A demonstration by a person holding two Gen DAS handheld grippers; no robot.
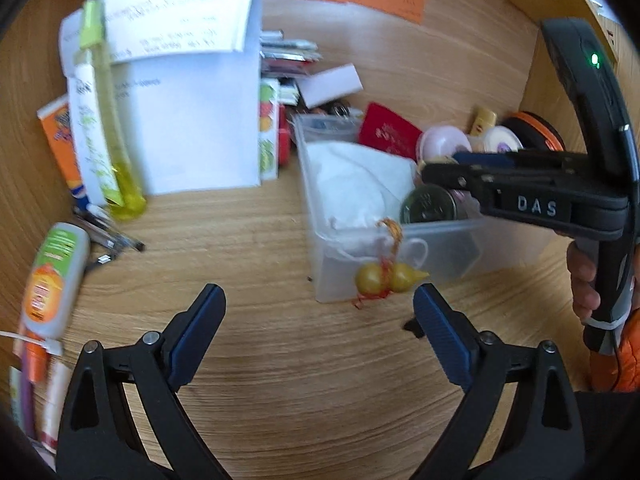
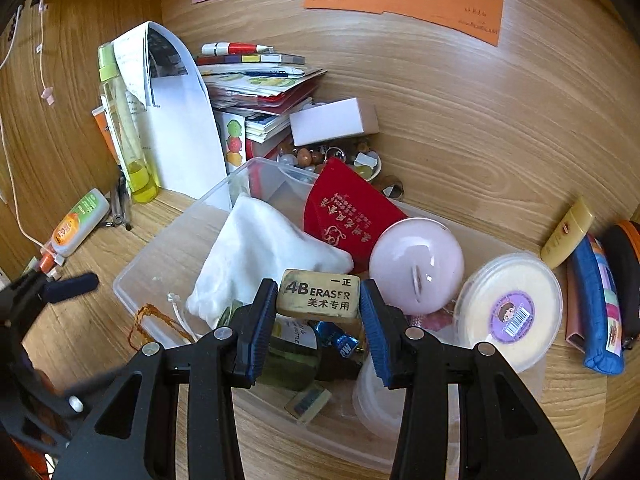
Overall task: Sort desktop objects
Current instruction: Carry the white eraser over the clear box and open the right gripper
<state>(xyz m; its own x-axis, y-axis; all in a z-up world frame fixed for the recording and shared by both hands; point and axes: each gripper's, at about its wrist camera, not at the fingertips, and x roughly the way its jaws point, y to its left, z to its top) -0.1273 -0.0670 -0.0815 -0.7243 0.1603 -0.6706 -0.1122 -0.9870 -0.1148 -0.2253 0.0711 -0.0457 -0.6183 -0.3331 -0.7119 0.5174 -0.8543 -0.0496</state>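
Note:
My right gripper (image 2: 319, 300) is shut on a worn 4B eraser (image 2: 319, 295) and holds it above the clear plastic bin (image 2: 136, 276). The bin holds a white cloth pouch (image 2: 260, 252), a red envelope (image 2: 344, 212), a pink round case (image 2: 416, 266) and a small bottle (image 2: 288, 352). My left gripper (image 1: 318, 300) is open and empty over the desk, just in front of the bin (image 1: 316, 240). A golden gourd charm (image 1: 386, 276) hangs on an orange cord over the bin's near wall, just beyond the left fingertips. The right gripper shows in the left wrist view (image 1: 440, 168) above the bin.
A folded white paper (image 1: 192, 120), a yellow-green spray bottle (image 1: 108, 120) and pens (image 1: 108, 236) stand at the left. A round white container (image 2: 508, 312), a blue pencil case (image 2: 600, 304) and a yellow tube (image 2: 568, 232) lie right of the bin. Books and beads sit behind it.

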